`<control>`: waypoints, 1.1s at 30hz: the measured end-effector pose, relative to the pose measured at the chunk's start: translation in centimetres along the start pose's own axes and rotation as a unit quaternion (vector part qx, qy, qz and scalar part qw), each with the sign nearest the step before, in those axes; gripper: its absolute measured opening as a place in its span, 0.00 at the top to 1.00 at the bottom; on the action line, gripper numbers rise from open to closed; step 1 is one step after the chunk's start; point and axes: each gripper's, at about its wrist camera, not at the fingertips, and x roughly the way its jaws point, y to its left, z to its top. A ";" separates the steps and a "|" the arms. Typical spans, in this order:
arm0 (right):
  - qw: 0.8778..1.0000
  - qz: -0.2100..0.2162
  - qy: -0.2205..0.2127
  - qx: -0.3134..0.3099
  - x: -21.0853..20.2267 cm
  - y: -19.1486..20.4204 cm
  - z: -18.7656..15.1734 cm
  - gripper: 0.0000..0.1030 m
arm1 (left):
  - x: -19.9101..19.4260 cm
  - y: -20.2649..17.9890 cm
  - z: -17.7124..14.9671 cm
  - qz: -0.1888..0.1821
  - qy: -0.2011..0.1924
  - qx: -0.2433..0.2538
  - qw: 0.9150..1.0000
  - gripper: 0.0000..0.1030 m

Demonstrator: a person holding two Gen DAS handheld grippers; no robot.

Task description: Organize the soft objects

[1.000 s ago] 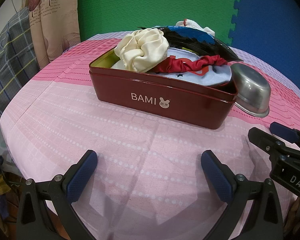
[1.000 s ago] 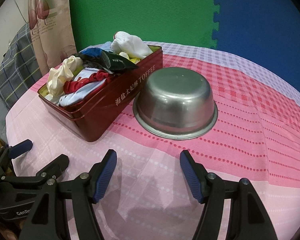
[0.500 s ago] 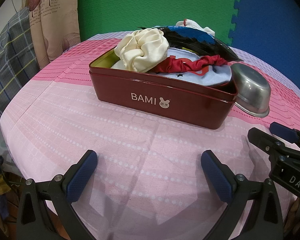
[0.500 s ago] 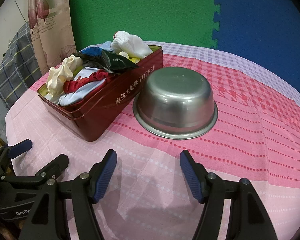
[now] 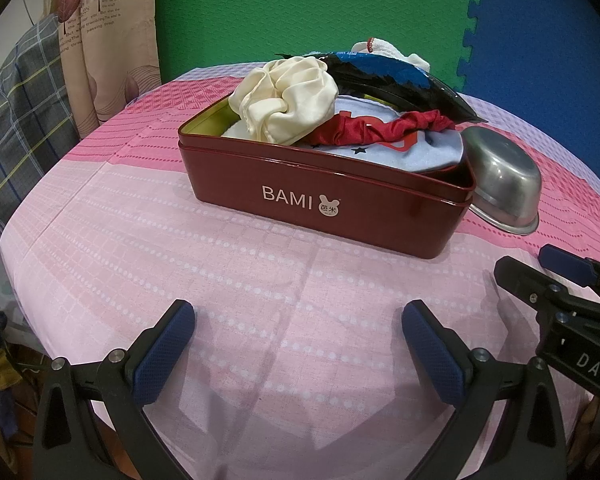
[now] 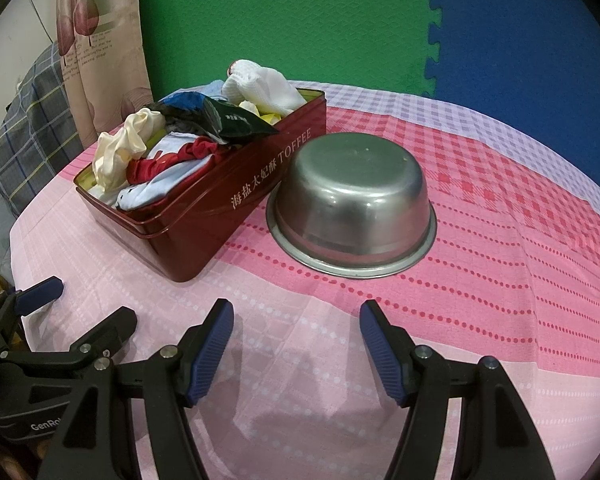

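tin: full of soft items | bowl: upturned beside | both jaws: apart, empty

Glossy red tin, dull brushed steel bowl, matt woven tablecloth

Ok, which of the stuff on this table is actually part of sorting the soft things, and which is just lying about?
Part of the job:
- red tin
- cream cloth
- red scrunchie
- light blue cloth
- white knit cloth
- left gripper and right gripper, both open and empty

Just lying about:
- upturned steel bowl
- black and blue packet, not soft
- pink tablecloth
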 end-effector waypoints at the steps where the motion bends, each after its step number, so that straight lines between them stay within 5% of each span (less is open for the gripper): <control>1: 1.000 0.000 0.000 0.000 0.0 0.0 0.0 0.35 | 0.0 0.1 0.0 0.000 0.000 0.000 1.000 0.00; 33: 1.000 0.002 0.003 -0.004 0.0 0.1 -0.1 0.31 | 0.0 0.0 0.1 0.000 0.000 0.000 1.000 0.00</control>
